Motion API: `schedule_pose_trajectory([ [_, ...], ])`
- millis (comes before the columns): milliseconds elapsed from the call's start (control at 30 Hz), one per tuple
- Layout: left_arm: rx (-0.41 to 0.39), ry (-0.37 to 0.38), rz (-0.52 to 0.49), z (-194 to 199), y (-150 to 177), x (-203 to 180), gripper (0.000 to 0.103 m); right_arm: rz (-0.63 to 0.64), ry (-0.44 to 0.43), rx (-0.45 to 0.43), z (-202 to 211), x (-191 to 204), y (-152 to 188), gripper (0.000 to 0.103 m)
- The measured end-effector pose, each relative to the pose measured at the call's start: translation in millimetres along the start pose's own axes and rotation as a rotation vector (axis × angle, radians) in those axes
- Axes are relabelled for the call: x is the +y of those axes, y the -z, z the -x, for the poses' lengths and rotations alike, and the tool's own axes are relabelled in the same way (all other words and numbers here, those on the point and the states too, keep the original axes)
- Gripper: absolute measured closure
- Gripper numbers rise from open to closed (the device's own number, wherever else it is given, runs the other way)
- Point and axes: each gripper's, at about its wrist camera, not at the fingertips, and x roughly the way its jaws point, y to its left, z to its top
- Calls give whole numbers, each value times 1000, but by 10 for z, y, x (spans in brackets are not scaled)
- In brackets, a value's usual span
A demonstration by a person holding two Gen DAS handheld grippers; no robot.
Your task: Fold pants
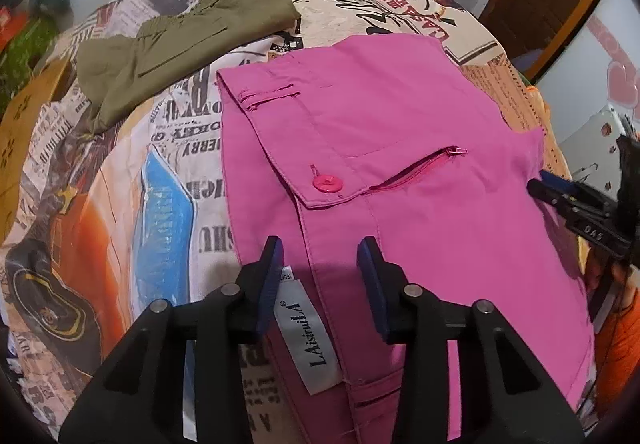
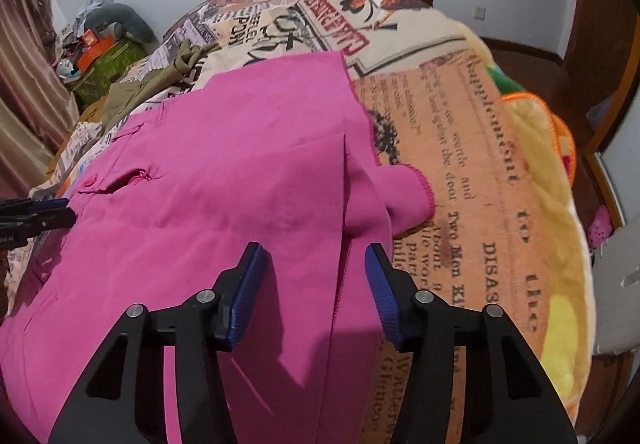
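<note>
Pink pants (image 1: 400, 148) lie folded on the printed bedspread (image 1: 120, 184), waist end near me with a pink button (image 1: 327, 183), zip pocket and white brand label (image 1: 308, 340). My left gripper (image 1: 320, 256) is open and empty, hovering over the waist edge. My right gripper (image 2: 314, 268) is open and empty above the folded leg edge of the pants (image 2: 224, 204); a loose hem (image 2: 412, 188) sticks out to the right. The right gripper shows at the left wrist view's right edge (image 1: 560, 192), and the left one at the right wrist view's left edge (image 2: 40, 214).
Olive green pants (image 1: 168, 44) lie folded at the back left of the bed, also in the right wrist view (image 2: 148, 88). Clutter (image 2: 96, 44) is piled by the wall and curtain at left. A yellow and orange blanket (image 2: 552, 204) edges the bed on the right.
</note>
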Motion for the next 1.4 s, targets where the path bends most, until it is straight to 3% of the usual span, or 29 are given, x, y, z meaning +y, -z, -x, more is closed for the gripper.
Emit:
schedule_pose_trajectory([
  [67, -2, -3, -6, 23, -4, -12, 67, -7, -9, 1, -6, -14, 11, 57],
  [133, -7, 1, -16, 52, 1, -38, 69, -6, -19, -4, 8, -14, 17, 66],
  [200, -16, -3, -27, 87, 5, -70, 69, -2, -25, -3, 7, -8, 8, 69],
  [400, 31, 13, 5, -96, -14, -42, 70, 16, -40, 0, -21, 34, 2, 79],
  [533, 14, -30, -19, -95, -13, -114, 93, 20, -66, 5, -49, 52, -2, 90],
  [633, -11, -81, -65, -48, -4, -210, 101, 42, -52, -2, -39, 104, 4, 95],
  [733, -64, -146, -118, 48, 27, -285, 101, 77, -9, -25, 8, 169, 8, 97],
  [867, -94, -156, -140, 149, 34, -279, 100, 121, 23, -55, 99, 227, 31, 98],
  [1067, -34, -168, -127, -63, 97, -169, 99, 221, 97, -34, 94, 301, 134, 98],
  [1400, -58, -169, -146, -56, 163, -179, 97, 94, 175, 12, 127, -38, 198, 100],
])
